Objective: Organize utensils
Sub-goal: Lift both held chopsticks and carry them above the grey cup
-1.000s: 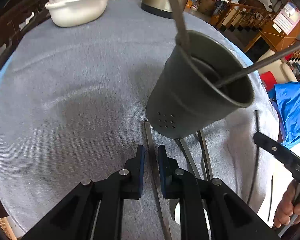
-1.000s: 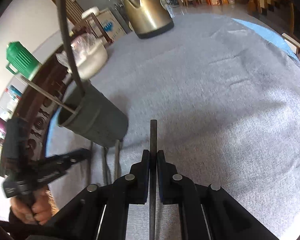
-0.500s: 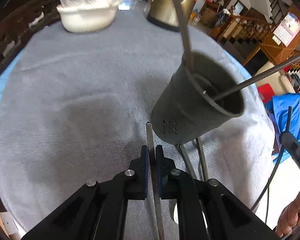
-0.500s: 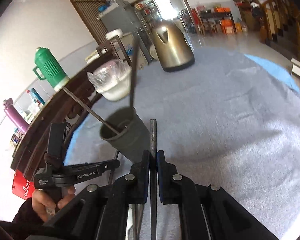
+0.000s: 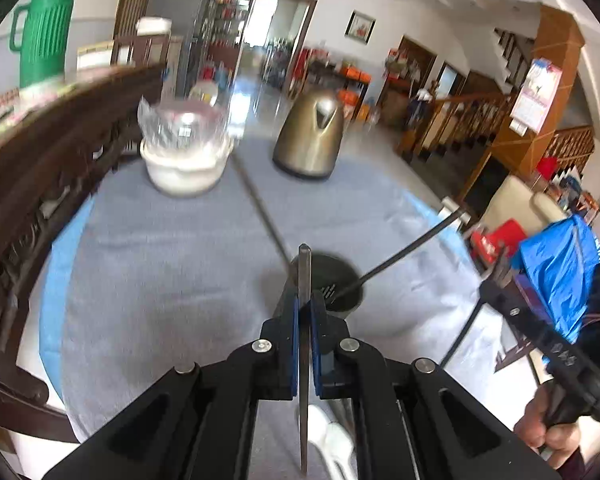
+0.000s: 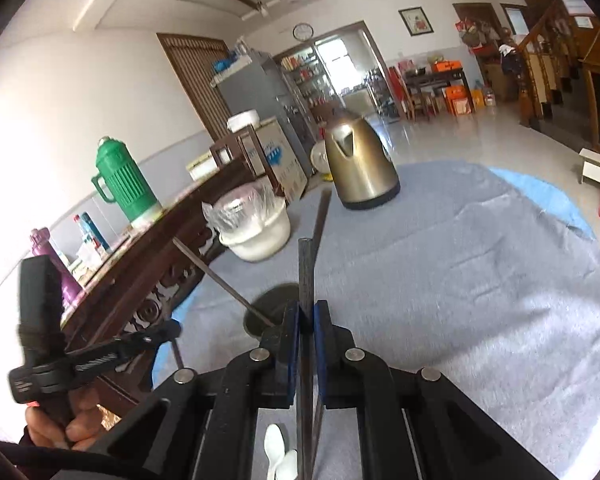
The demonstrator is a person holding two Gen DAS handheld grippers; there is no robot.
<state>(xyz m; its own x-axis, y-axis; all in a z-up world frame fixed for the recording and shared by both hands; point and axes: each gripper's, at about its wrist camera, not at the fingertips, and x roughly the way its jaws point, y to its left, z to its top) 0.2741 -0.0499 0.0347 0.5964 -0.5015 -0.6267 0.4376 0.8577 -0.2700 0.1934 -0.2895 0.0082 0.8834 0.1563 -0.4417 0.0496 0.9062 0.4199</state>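
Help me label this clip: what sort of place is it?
Probably a lived-in home's open dining and living area: a grey-clothed table with a bronze metal kettle, a wooden staircase, and a grey fridge.

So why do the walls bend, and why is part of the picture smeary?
Both views come through fisheye lenses, so straight lines bow toward the edges. Left wrist view: the green flask and white bowl are streaked by motion blur, while the tongs stay sharp. Right wrist view: crisper, but daylight washes out the left wall.

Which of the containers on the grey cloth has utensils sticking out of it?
The dark grey cup nearest the fingers: two thin handles lean out of it. The white bowl holds crinkled plastic, and the gold kettle is closed.
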